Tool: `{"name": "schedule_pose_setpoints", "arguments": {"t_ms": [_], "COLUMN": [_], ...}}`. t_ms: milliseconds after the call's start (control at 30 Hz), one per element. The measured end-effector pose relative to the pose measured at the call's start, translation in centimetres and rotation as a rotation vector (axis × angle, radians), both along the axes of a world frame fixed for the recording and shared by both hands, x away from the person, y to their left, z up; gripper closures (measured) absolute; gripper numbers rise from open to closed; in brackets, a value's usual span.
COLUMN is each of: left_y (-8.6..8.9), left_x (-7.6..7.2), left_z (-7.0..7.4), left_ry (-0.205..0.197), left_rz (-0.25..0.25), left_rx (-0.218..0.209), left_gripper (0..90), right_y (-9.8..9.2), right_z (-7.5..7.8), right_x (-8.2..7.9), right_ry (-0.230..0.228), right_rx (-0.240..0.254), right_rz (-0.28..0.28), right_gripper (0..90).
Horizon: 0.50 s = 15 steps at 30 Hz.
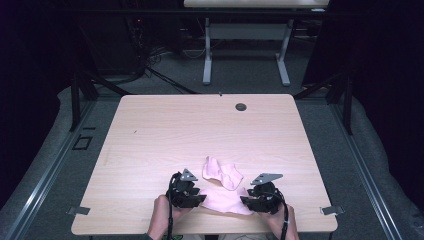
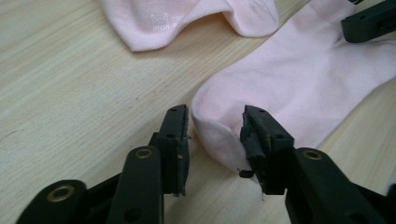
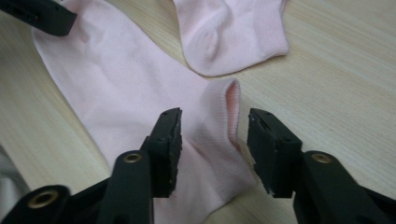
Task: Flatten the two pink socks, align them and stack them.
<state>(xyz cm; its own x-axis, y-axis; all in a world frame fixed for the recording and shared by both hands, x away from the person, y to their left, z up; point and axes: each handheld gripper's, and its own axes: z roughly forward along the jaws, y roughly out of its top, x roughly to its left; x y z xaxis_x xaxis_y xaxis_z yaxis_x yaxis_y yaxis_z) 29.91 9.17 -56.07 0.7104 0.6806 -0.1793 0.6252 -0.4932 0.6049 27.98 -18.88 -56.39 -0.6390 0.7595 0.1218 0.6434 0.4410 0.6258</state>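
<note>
Sock [image 1: 226, 199] flat between both grippers; left [image 2: 215, 140] at toe, right [image 3: 215, 144] at cuff, jaws apart, nothing gripped yet; second sock [image 1: 222, 172] untouched.

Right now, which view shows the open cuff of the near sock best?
The right gripper view: the cuff gapes between that gripper's open jaws. The left gripper view shows the sock's toe end; the high view shows it small.
</note>
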Motion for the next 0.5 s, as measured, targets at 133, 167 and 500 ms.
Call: {"name": "schedule_pose_setpoints", "arguments": {"t_ms": [133, 167, 500], "left_y": [-0.3, -0.31, 0.15], "left_x": [0.02, -0.05, -0.83], "left_z": [-0.53, -0.63, -0.65], "left_ry": [-0.004, -0.003, -0.033], "left_rz": [0.003, 0.005, 0.034], "left_rx": [0.025, 0.021, 0.032], "left_gripper": [77.3, 82.1, 87.5], "right_y": [0.18, 0.29, 0.58], "right_z": [-0.44, -0.49, -0.14], "right_x": [0.37, 0.43, 0.87], "right_ry": [0.006, 0.004, 0.012], "right_rx": [-0.025, -0.012, 0.002], "right_rz": [0.024, 0.026, 0.062], "right_gripper": [70.4, 77.3, 82.0]}}
